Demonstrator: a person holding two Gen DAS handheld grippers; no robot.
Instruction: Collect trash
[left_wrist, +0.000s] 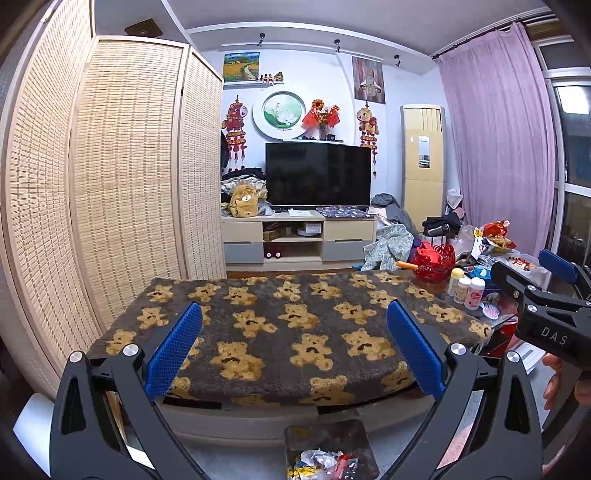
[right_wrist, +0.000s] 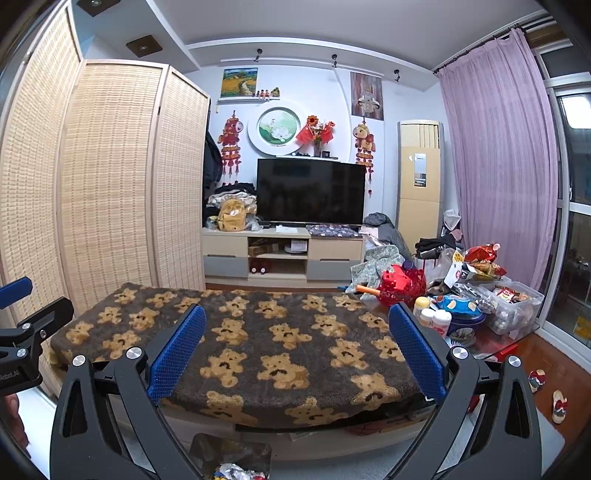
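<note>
Blue-padded fingers of the left gripper (left_wrist: 293, 350) stand wide apart in the left wrist view, holding nothing, and they frame a grey plush blanket (left_wrist: 295, 332) printed with tan teddy bears that covers a low table. Below the gap between the fingers, at the bottom edge, a dark bin (left_wrist: 330, 448) sits on the floor in front of the table; crumpled wrappers (left_wrist: 325, 463) in white, yellow and red lie inside it, beneath the tongs and not touching them. At the right edge the right gripper (left_wrist: 532, 275) reaches in at the side, its jaws parted and empty, above a cluttered corner with small white bottles (left_wrist: 466, 290) and a red basket (left_wrist: 433, 263). A dark television (left_wrist: 318, 174) stands on a cabinet at the far wall. In the right wrist view, the right gripper (right_wrist: 297, 350) is likewise spread wide over the same bear blanket (right_wrist: 280, 347), gripping nothing. The bin (right_wrist: 231, 456) lies low and left of the midline, nearer the left finger, with the wrappers (right_wrist: 236, 472) showing at the very bottom edge. The left gripper (right_wrist: 22, 310) pokes in at the left edge. Snack bags (right_wrist: 480, 258) are heaped on the right.
</note>
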